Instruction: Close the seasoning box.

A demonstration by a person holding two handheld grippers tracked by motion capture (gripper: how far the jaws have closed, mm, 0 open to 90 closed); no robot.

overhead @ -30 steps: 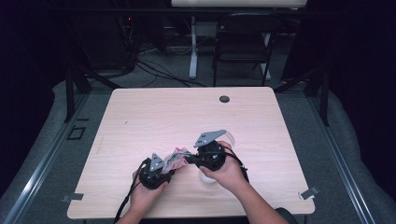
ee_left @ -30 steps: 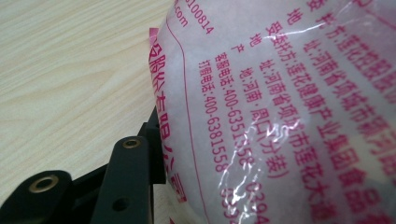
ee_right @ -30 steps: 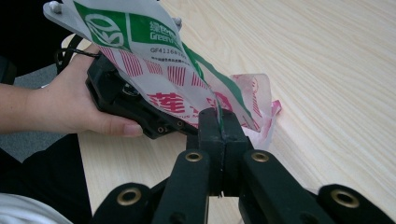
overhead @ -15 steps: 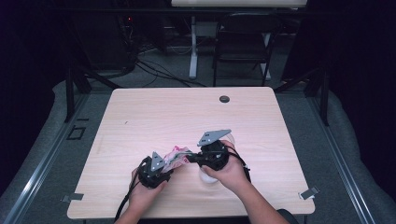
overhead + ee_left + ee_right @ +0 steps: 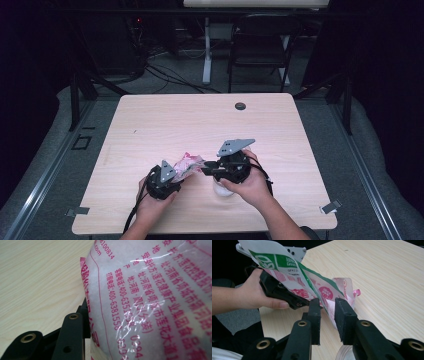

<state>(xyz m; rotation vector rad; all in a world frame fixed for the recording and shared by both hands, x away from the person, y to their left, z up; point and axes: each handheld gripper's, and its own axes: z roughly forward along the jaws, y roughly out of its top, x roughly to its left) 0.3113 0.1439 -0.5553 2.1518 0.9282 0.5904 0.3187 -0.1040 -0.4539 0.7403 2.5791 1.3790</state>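
Hands low, near edge — left tongs (image 5: 176, 172) grip packet (image 5: 187, 164), right tongs (image 5: 327, 315) parted, just opening

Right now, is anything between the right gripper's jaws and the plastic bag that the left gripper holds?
Nothing visible is. The right gripper has just opened its jaws, and the bag's edge hangs directly in the gap between them. The left gripper holds the bag's other end.

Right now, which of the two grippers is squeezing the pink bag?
The left gripper: its jaws clamp the bag. The right gripper has just been opening, its jaws apart around the bag's edge.
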